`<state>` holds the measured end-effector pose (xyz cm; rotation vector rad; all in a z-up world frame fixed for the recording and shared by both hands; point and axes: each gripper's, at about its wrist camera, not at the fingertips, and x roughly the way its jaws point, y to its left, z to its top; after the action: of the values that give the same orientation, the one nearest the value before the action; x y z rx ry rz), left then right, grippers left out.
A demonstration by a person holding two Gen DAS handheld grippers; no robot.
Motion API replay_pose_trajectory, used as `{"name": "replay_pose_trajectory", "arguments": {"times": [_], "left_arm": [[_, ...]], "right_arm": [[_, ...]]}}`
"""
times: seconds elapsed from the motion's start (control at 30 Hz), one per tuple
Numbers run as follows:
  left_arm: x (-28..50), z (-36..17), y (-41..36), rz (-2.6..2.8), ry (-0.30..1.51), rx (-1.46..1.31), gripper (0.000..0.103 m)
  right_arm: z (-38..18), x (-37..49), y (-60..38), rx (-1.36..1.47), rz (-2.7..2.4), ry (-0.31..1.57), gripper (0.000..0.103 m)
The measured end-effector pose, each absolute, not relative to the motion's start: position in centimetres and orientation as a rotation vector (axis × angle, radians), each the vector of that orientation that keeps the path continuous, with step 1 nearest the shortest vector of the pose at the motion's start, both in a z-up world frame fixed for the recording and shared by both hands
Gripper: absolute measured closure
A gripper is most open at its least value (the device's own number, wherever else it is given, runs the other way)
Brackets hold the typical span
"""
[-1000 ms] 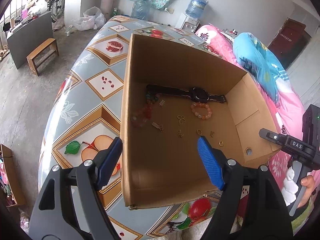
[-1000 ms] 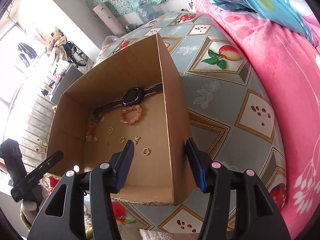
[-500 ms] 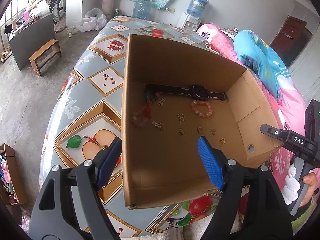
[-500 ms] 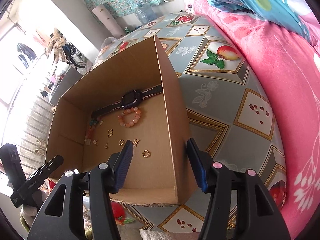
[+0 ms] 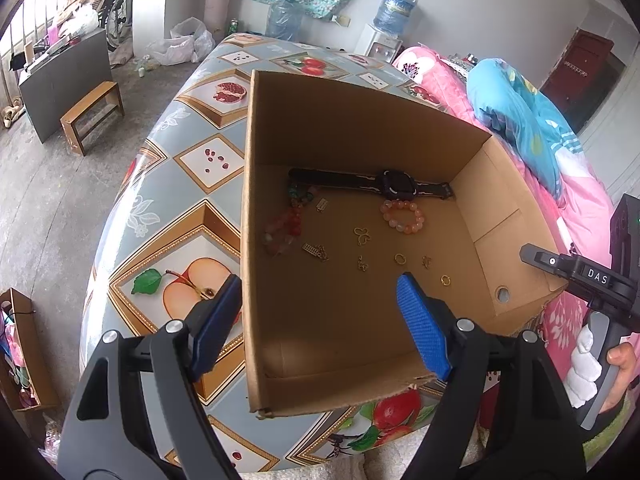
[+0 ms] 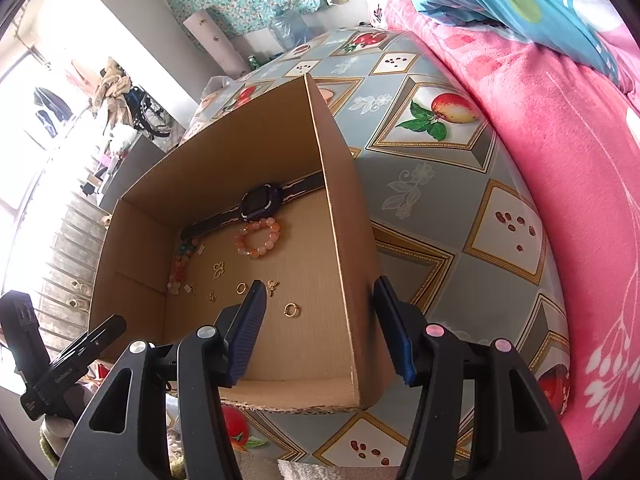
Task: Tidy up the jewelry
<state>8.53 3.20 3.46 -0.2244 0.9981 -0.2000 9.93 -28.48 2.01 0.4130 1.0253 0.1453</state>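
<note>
1. From your left wrist camera: your left gripper (image 5: 320, 322) has its blue fingers spread wide apart, and they hold nothing. One finger is outside the left wall of the cardboard box (image 5: 400, 128), and the other finger is over the inside of the box.
2. The box sits on a table with a fruit-print tablecloth (image 5: 188, 196). It is right in front of your left gripper.
3. Far ahead of your fingers, along the back wall, lies a black smartwatch (image 5: 394, 184). Just this side of it is an orange bead bracelet (image 5: 402, 216).
4. Ahead and to the left is a red and green bead bracelet (image 5: 290, 220). Small gold pieces lie in the middle, and a gold ring (image 5: 446, 280) is just right of your right finger.
5. Your right gripper (image 5: 580, 276) shows at the far right, past the box corner.
6. From your right wrist camera: your right gripper (image 6: 322, 332) is wide apart too, and holds nothing. Its fingers sit on either side of the right wall of the box (image 6: 344, 208).
7. The gold ring (image 6: 291, 309) lies just right of your left finger. The smartwatch (image 6: 260, 202) and the orange bracelet (image 6: 258, 237) are farther ahead.
8. A pink blanket (image 6: 560, 140) is off to the right.
</note>
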Motion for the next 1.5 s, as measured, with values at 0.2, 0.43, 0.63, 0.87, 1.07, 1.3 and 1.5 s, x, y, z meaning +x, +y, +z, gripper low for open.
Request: {"name": "replay_pose_trajectory", "arguments": {"times": [0.2,0.43,0.63,0.87,1.07,1.3,1.5], "left_arm": [[8.30,3.60,2.69,-0.216,1.000,-0.223,0.028],[8.23,3.67,2.41,-0.219,1.003,-0.223,0.028],[8.20,3.62,2.35,-0.222,1.006,-0.222,0.028],[8.10,3.63,2.23,-0.223,1.005,-0.221,0.028],[8.02,3.71,2.18,-0.222,1.003,-0.221,0.028],[7.86,3.75,2.24,-0.221,1.004,-0.224,0.028],[7.62,3.57,2.61,-0.222,1.001,-0.242,0.028]], "right_arm": [[2.30,9.77,-28.64,0.406,0.129,1.018,0.048],[2.24,9.60,-29.02,0.412,0.124,1.015,0.047],[2.32,9.54,-29.05,0.417,0.121,1.013,0.047],[2.37,9.47,-29.16,0.417,0.118,1.010,0.046],[2.42,9.28,-29.20,0.419,0.119,1.009,0.045],[2.32,9.01,-29.22,0.425,0.119,1.011,0.045],[2.21,8.97,-29.30,0.435,0.123,1.012,0.045]]}}
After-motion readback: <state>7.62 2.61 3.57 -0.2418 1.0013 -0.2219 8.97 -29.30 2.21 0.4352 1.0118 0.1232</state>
